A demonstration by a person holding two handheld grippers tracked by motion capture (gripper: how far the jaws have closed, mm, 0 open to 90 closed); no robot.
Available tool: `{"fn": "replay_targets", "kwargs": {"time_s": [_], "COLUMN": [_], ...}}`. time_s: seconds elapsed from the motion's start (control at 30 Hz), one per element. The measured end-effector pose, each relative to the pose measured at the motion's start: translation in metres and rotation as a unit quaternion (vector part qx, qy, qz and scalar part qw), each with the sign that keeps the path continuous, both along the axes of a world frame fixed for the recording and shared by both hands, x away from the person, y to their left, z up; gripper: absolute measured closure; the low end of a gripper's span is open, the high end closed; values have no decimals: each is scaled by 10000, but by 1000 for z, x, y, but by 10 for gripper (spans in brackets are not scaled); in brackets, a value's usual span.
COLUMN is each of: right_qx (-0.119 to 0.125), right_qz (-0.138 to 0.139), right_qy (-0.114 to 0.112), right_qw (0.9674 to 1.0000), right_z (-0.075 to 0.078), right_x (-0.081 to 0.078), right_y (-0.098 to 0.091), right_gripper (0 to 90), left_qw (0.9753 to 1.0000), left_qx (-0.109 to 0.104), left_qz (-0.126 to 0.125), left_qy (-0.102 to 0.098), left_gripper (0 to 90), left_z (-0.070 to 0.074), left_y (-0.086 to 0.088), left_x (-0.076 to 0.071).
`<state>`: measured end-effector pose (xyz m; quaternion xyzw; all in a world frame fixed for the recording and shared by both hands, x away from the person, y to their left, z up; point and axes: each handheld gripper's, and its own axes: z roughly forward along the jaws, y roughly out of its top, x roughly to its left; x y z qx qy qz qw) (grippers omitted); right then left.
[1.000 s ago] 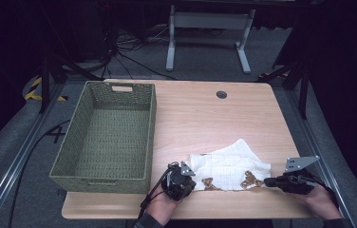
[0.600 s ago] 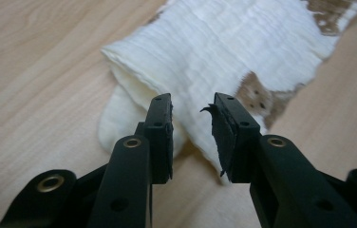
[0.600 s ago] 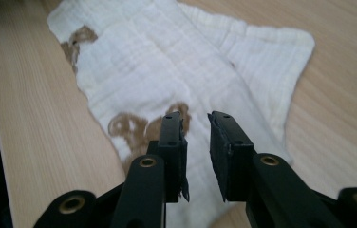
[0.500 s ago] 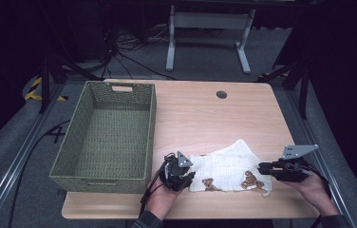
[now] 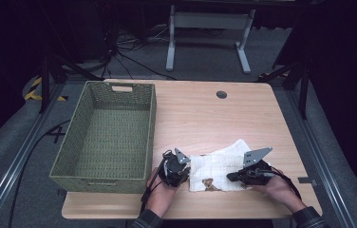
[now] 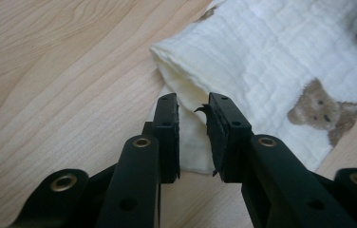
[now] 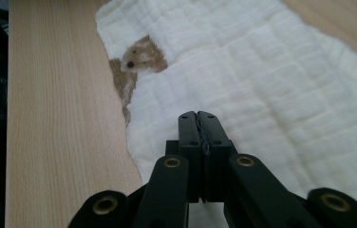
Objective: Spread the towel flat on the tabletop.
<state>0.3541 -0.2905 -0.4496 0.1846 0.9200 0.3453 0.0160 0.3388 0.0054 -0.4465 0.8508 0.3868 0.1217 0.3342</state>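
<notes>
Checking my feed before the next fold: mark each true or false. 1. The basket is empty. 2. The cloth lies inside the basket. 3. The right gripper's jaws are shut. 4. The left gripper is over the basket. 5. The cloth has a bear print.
1. True: the basket holds nothing.
2. False: the cloth lies on the table, right of the basket.
3. True: the right gripper has its jaws together, over the cloth.
4. False: the left gripper is at the cloth's edge, jaws apart with cloth between them.
5. True: a brown bear shows.

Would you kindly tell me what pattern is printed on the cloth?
The white muslin cloth carries brown teddy bear prints, clearest in the left gripper view.
</notes>
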Motion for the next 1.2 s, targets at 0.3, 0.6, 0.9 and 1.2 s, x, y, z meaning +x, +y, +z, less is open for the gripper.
{"fn": "replay_targets", "kwargs": {"time_s": [0.3,0.6,0.9,1.2], "right_qx": [-84,-101,-91,-107], "right_qz": [-30,-3,39,125], "right_qy": [62,79,131,193], "right_qw": [9999,9999,9999,9997], "right_z": [-2,-2,-2,-1], "right_x": [-5,-5,-5,-8], "right_y": [-13,-16,-19,-22], "right_gripper": [897,897,897,897], "left_qw": [9991,9982,9966,9946], "left_qx": [405,557,593,544], "left_qz": [135,234,544,794], "left_qy": [67,-40,-171,-398], "left_gripper": [829,884,894,895], "left_z": [-8,-8,-9,-13], "left_y": [-7,-15,-25,-29], "left_x": [6,22,59,89]}}
